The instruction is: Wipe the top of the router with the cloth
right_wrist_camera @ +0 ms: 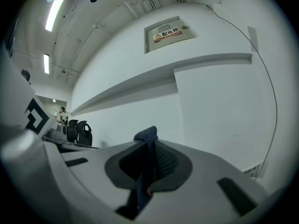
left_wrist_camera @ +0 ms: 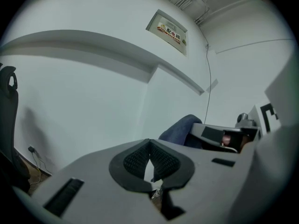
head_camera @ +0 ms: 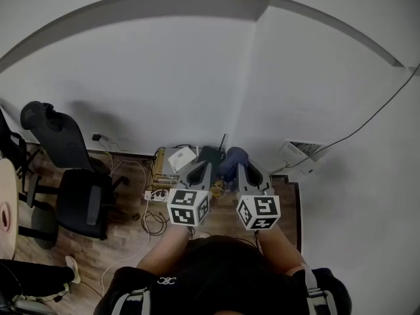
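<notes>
Cloth (right_wrist_camera: 145, 135) retention is the first concern. We hold the blue cloth pinched between the closed jaws of the right gripper (right_wrist_camera: 150, 158). Only a small fold shows past the tips and the rest hangs below. A thin bite of this kind may slip out under drag once wiping starts.

The left gripper (left_wrist_camera: 149, 158) is empty, its pads pressed together at the tips, so it gives no support to the unit.

The router (head_camera: 211, 155), which we take to be the dark unit with the upright antenna, lies on the floor (head_camera: 79, 245) against the far wall (head_camera: 197, 77). It sits just beyond both grippers and beside a white box (head_camera: 182, 157). Both gripper views face the wall and do not show it, so we steer by the head view alone.

Three hazards follow:
- The light router may slide under the stroke.
- The antenna may catch the cloth or be knocked.
- The loose cables (head_camera: 154, 220) and power strip (head_camera: 156, 194) to the left may snag a gripper on the descent.
</notes>
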The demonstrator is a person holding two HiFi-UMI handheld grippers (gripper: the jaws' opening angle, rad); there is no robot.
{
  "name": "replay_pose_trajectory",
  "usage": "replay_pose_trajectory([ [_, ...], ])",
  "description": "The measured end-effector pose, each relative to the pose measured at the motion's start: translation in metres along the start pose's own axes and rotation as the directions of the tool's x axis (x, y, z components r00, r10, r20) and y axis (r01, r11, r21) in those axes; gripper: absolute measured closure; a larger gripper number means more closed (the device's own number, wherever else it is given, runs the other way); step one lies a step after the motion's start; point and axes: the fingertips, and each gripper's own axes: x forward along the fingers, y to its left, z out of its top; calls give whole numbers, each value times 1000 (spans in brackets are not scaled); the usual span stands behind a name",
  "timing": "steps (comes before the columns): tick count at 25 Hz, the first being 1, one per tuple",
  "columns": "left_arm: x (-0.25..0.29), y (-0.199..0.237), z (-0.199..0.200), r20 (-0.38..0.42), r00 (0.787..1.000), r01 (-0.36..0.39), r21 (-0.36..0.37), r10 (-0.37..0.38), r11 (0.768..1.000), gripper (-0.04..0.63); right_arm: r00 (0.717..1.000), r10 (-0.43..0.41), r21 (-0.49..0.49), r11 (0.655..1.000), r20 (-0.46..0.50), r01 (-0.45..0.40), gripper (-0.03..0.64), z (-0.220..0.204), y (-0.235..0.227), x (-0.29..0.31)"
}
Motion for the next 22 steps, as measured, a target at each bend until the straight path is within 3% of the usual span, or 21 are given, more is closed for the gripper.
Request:
replay_pose_trajectory([
  [9,28,23,-7,-51,998,-28,-16,27,999,595,999,4,50,999,-46,-2,611,-18,-18,36],
  [22,101,55,27,-27,987,-161,-1,161,987,595,988,148,73,987,-35,-145,611,-7,-57,130],
])
